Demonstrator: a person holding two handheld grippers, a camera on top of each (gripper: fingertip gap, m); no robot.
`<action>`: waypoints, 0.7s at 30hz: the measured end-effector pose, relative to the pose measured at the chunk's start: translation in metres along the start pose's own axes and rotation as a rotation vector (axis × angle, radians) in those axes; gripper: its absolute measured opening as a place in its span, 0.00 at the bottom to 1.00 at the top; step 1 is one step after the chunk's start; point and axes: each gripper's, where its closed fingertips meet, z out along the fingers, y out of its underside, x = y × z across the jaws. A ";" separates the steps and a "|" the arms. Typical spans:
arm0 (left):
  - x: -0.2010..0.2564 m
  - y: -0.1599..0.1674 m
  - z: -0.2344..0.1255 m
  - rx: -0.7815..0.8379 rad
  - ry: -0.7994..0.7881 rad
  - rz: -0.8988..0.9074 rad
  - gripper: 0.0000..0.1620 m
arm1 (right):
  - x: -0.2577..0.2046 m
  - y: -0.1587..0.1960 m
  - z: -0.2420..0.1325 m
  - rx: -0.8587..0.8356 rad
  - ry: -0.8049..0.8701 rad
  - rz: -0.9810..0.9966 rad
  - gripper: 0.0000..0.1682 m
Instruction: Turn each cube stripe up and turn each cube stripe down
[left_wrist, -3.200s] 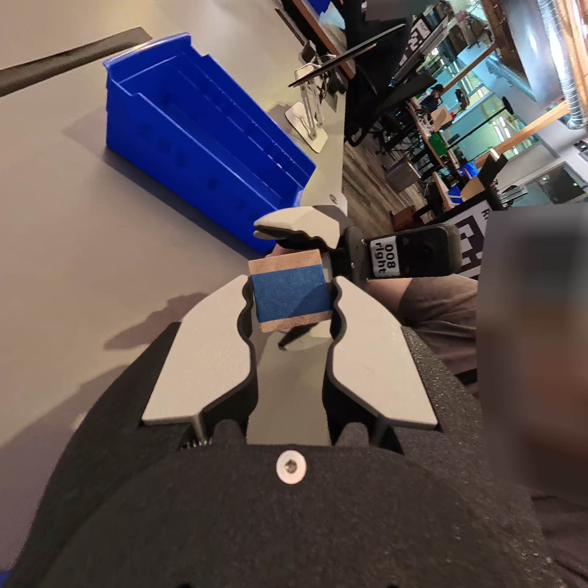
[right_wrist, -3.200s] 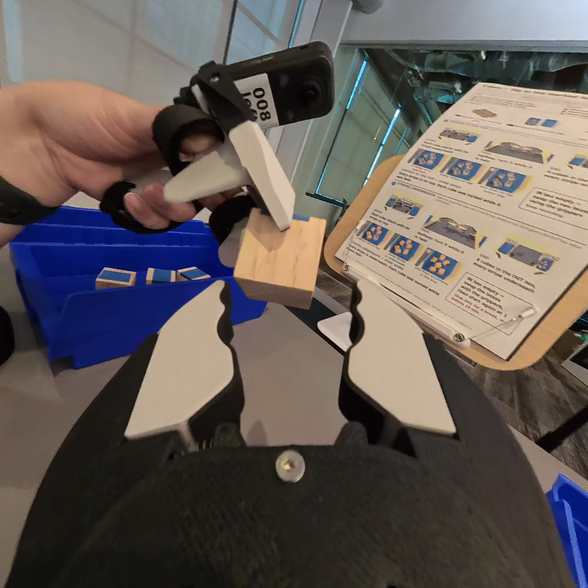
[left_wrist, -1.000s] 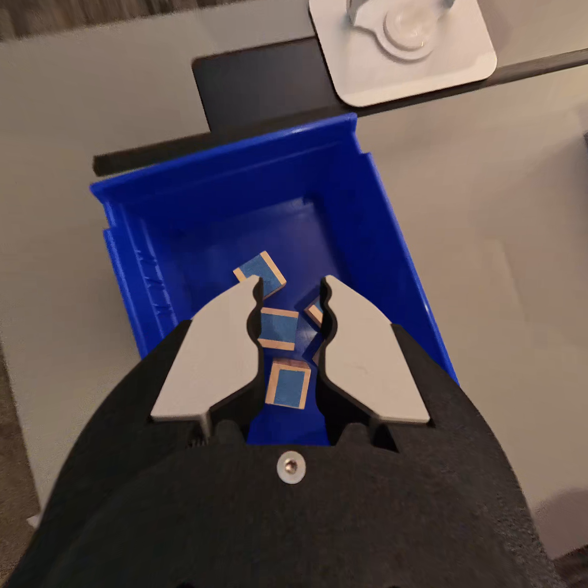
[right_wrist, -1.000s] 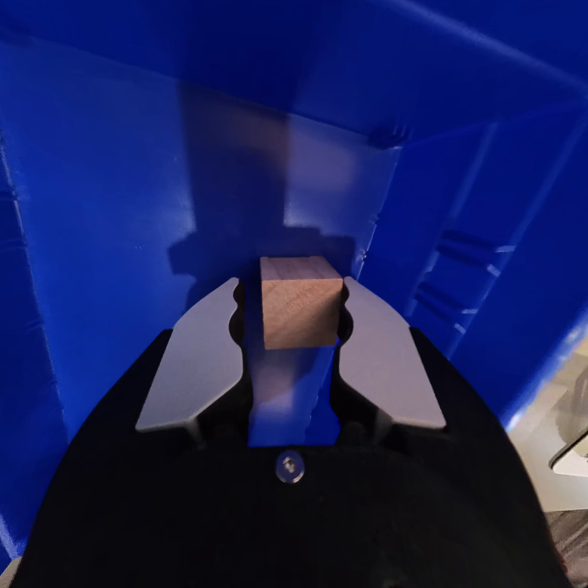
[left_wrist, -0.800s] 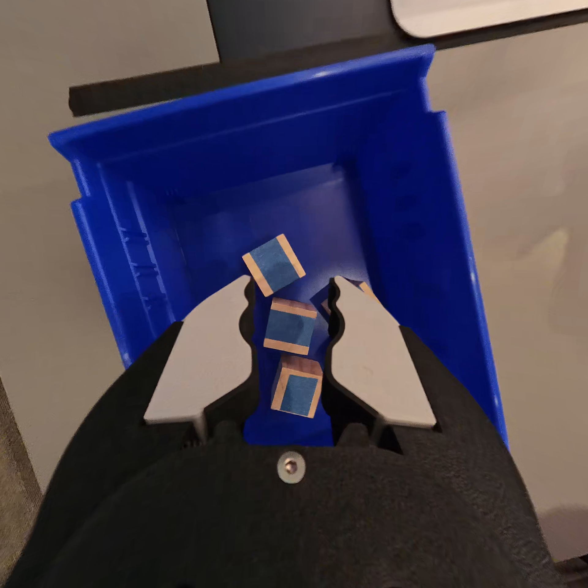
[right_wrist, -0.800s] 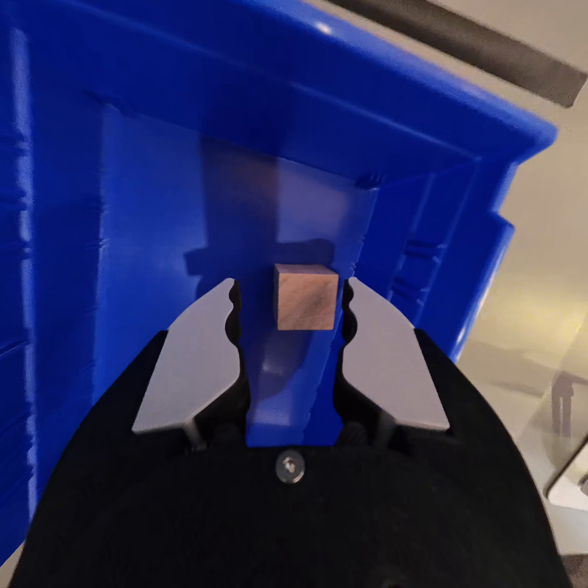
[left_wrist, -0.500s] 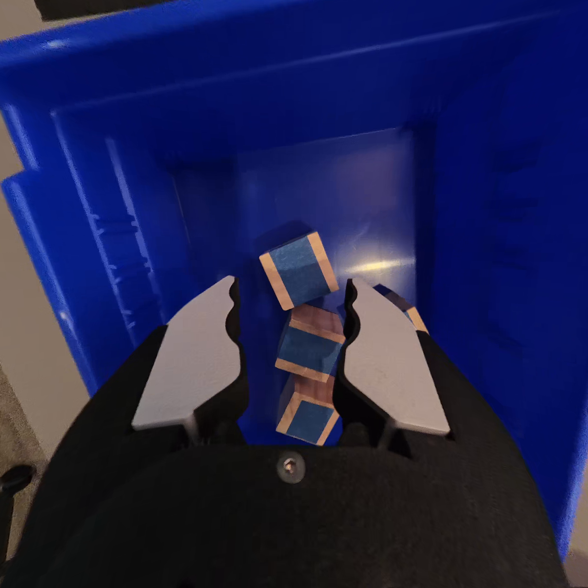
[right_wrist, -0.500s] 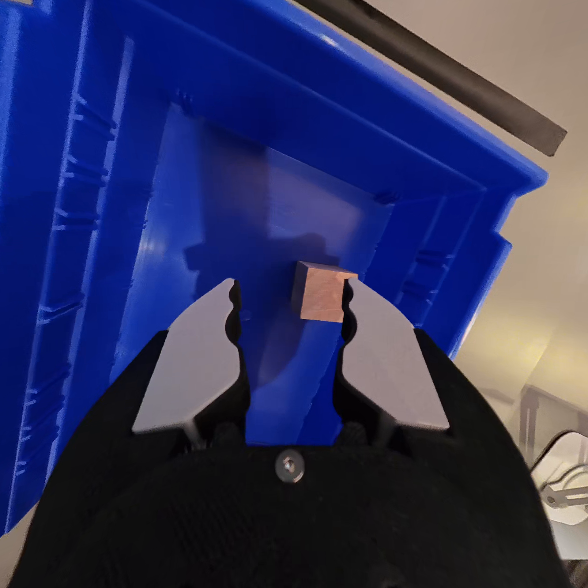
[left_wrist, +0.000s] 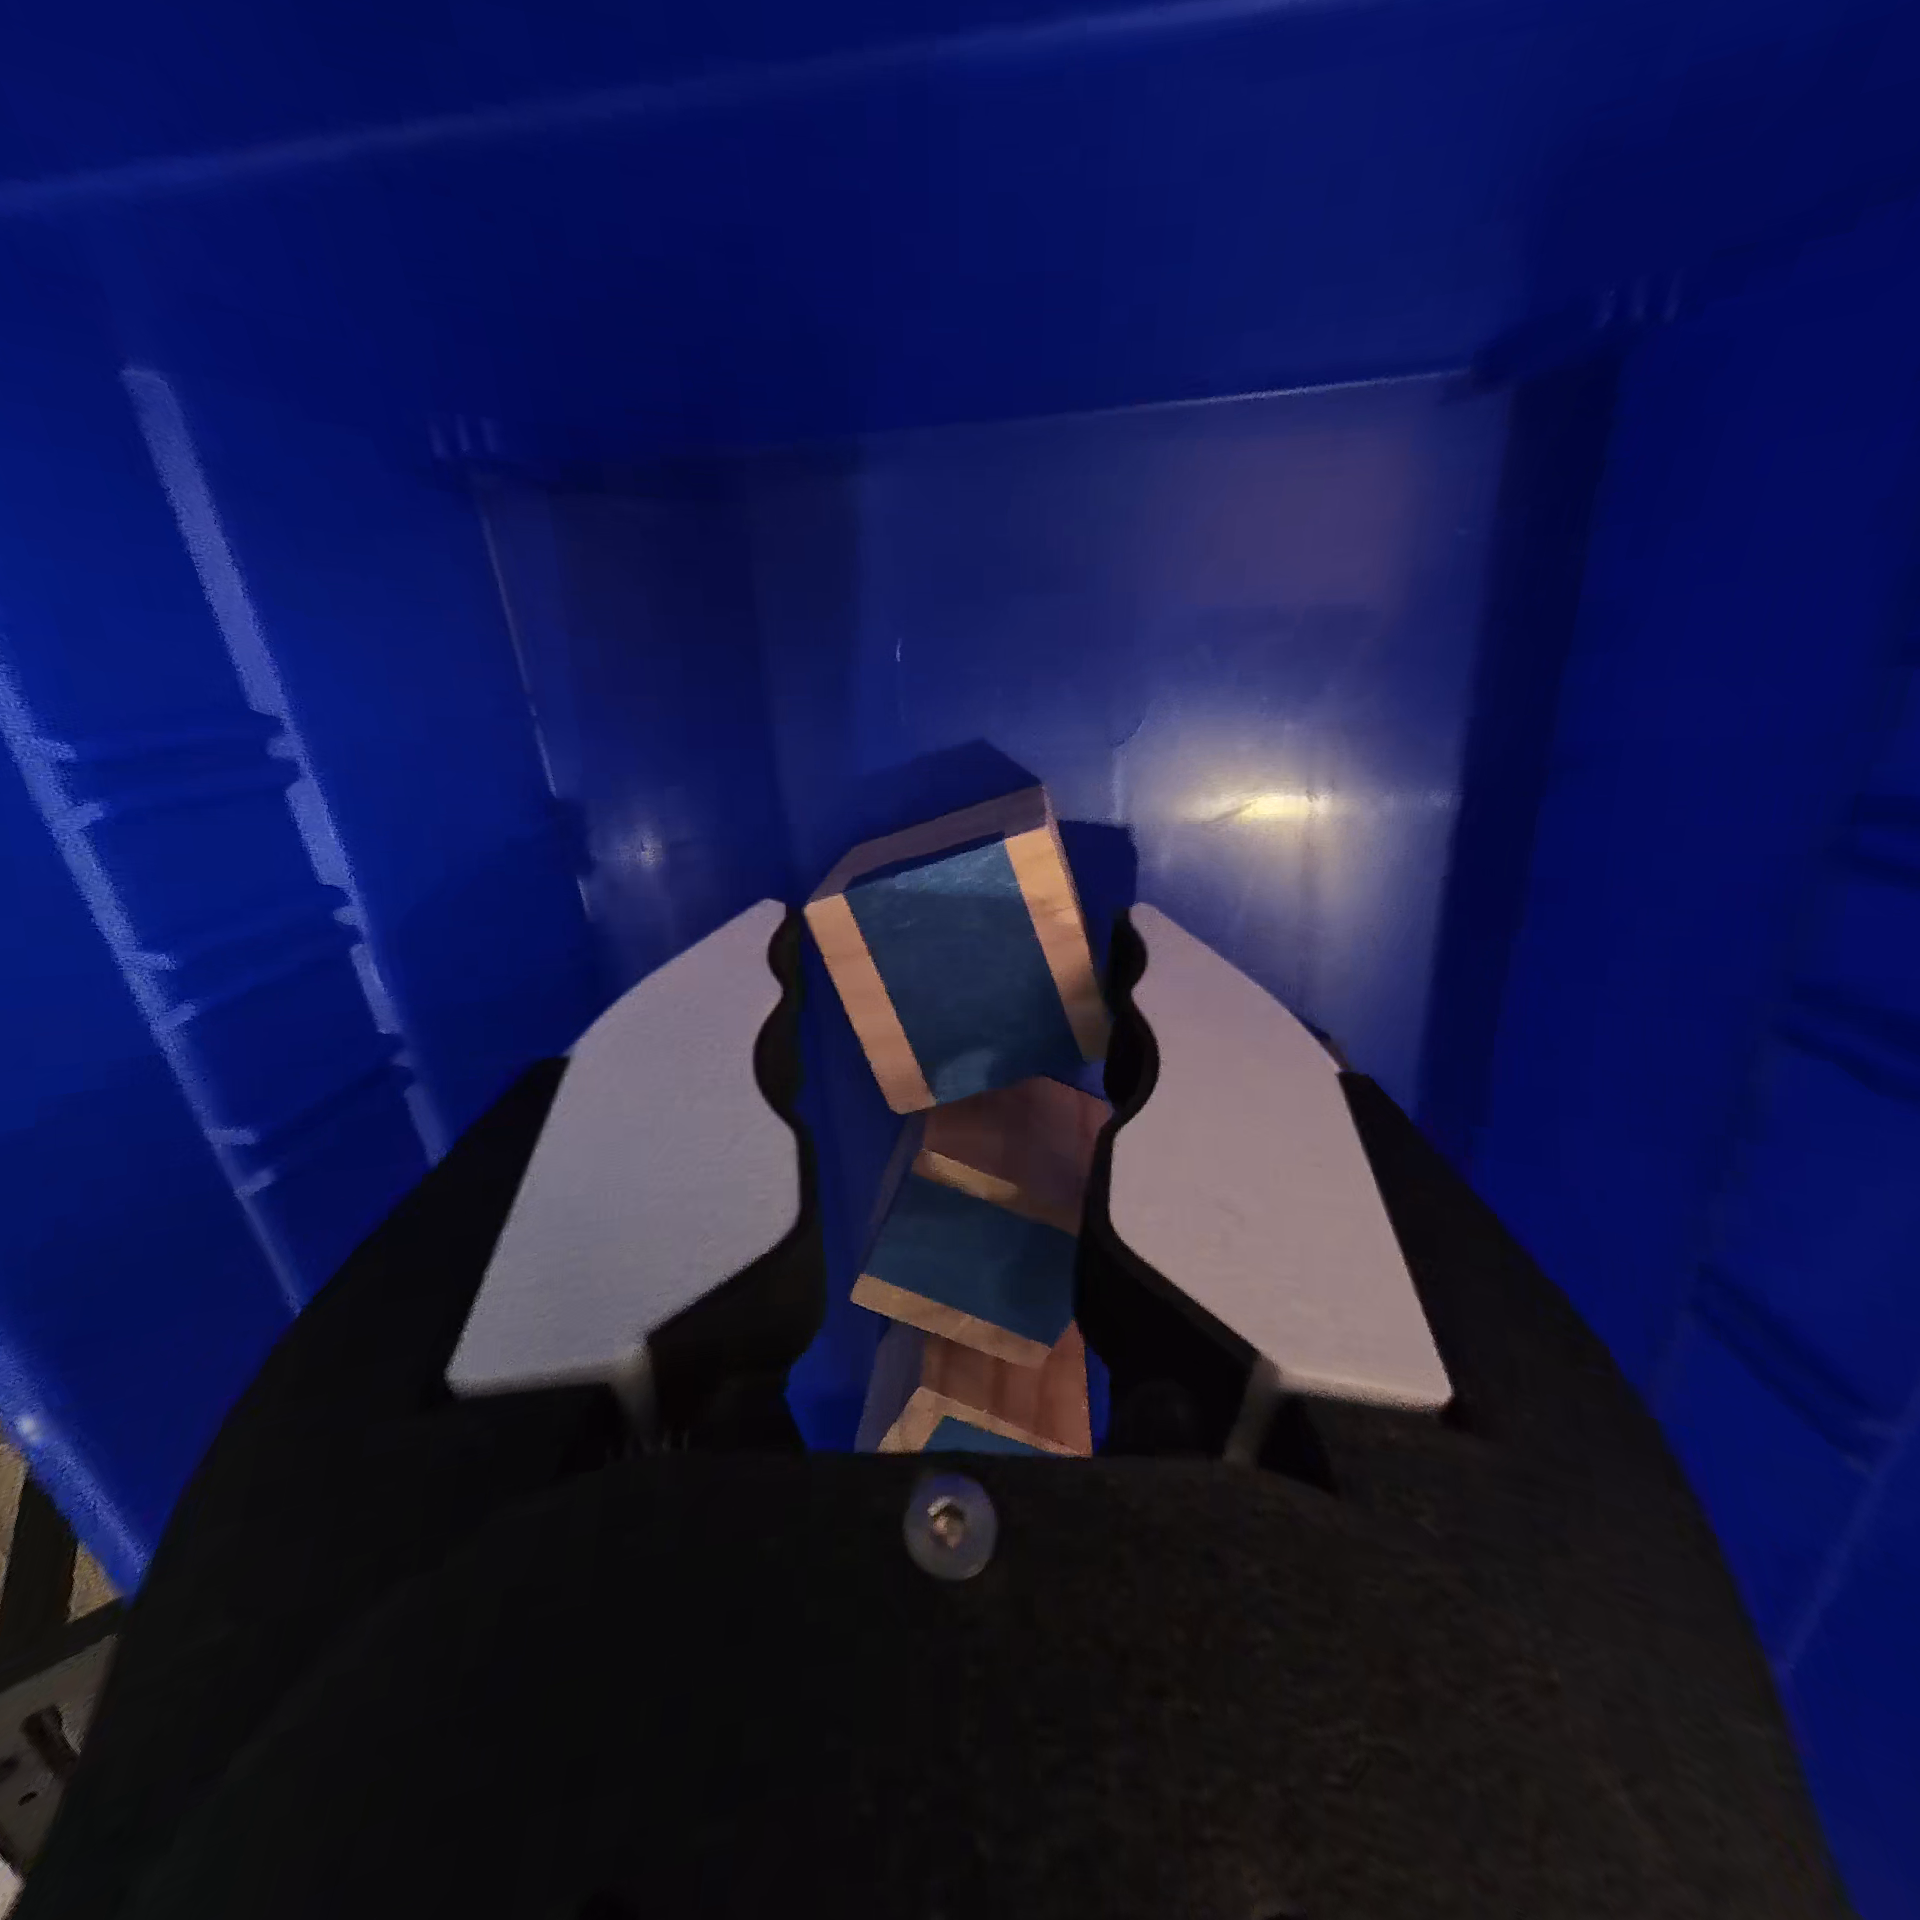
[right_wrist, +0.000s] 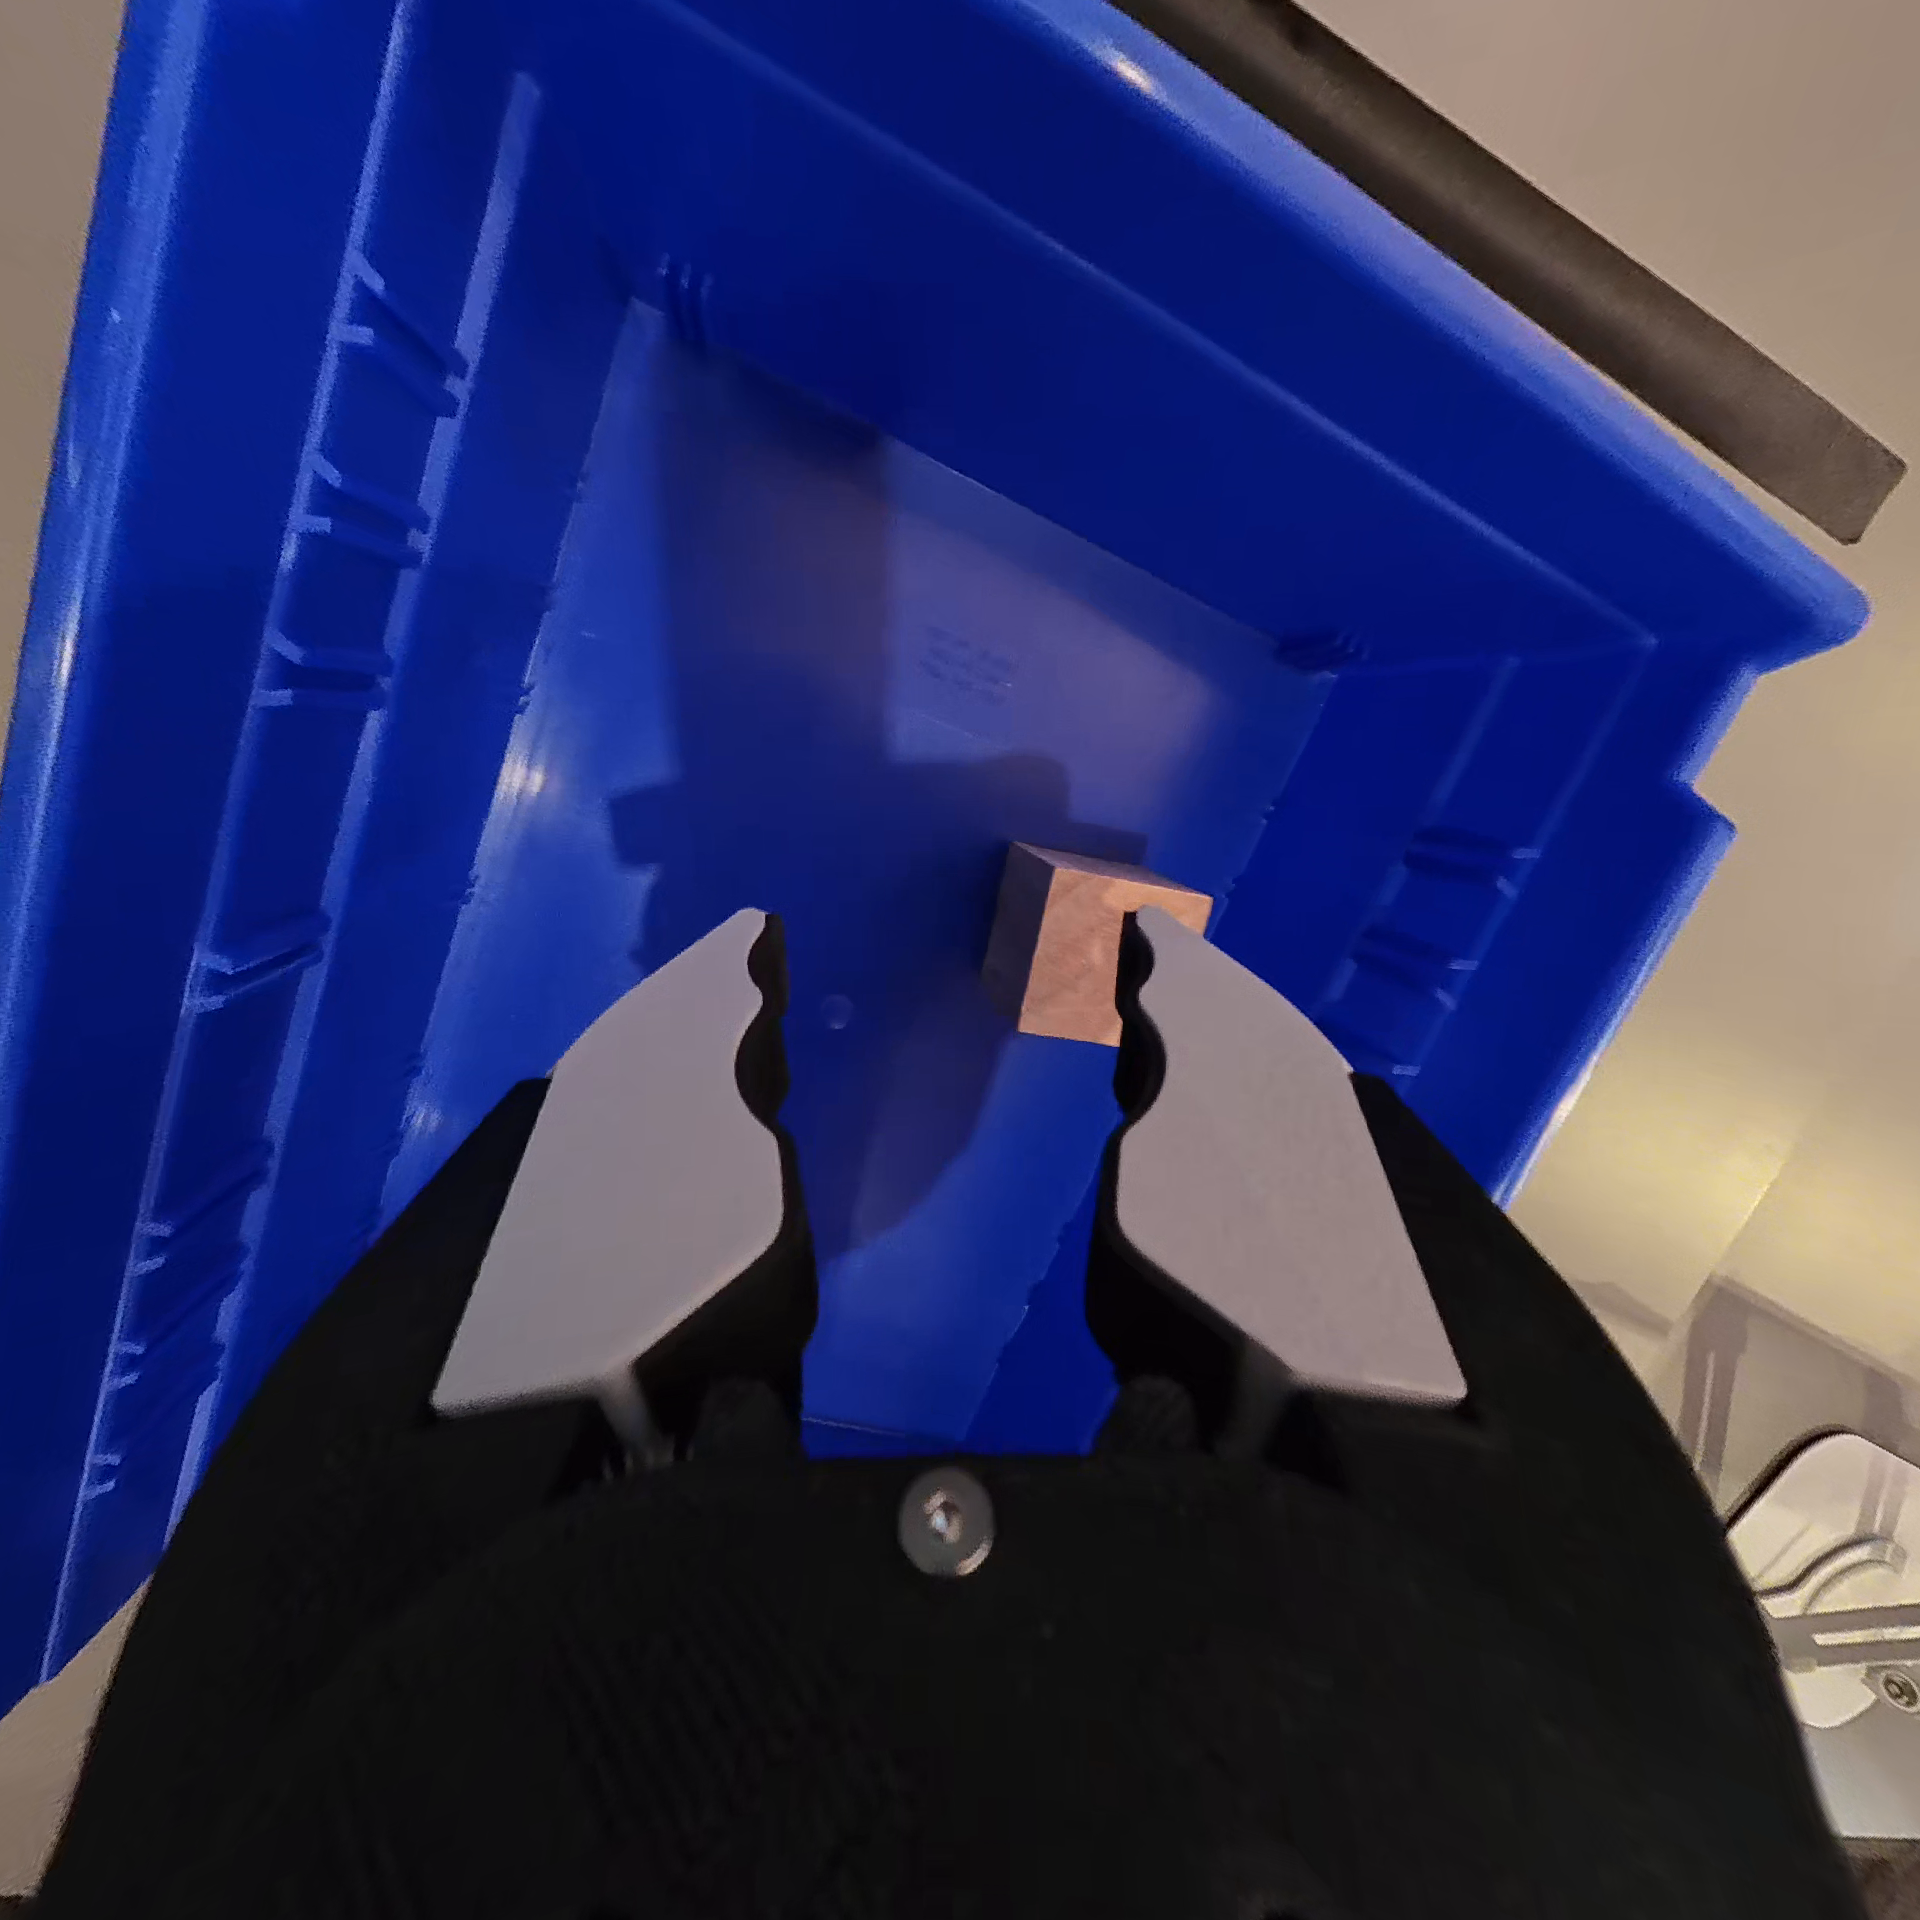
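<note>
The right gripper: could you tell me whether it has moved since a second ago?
Yes. The right gripper has backed away from the blue bin, leaving the plain cube inside.

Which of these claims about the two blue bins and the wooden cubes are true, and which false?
1. The right gripper is clamped on a cube. False: it is open, and the plain cube lies on the bin floor.
2. That cube shows no blue stripe. True.
3. The left gripper is open. True.
4. The cubes in the left wrist view lie stripe down. False: the farthest cube and the middle cube show blue stripes.
5. The right wrist view's bin holds one visible cube. True.
</note>
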 end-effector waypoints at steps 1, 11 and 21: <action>0.002 0.001 0.001 -0.010 0.011 -0.002 0.34 | -0.001 0.000 0.000 -0.001 -0.002 -0.005 0.38; 0.000 -0.006 -0.024 0.077 0.091 0.010 0.32 | 0.002 -0.008 -0.016 0.052 0.062 -0.028 0.37; 0.129 -0.001 -0.208 0.551 0.995 0.294 0.32 | -0.125 -0.098 -0.127 0.776 0.079 -0.503 0.36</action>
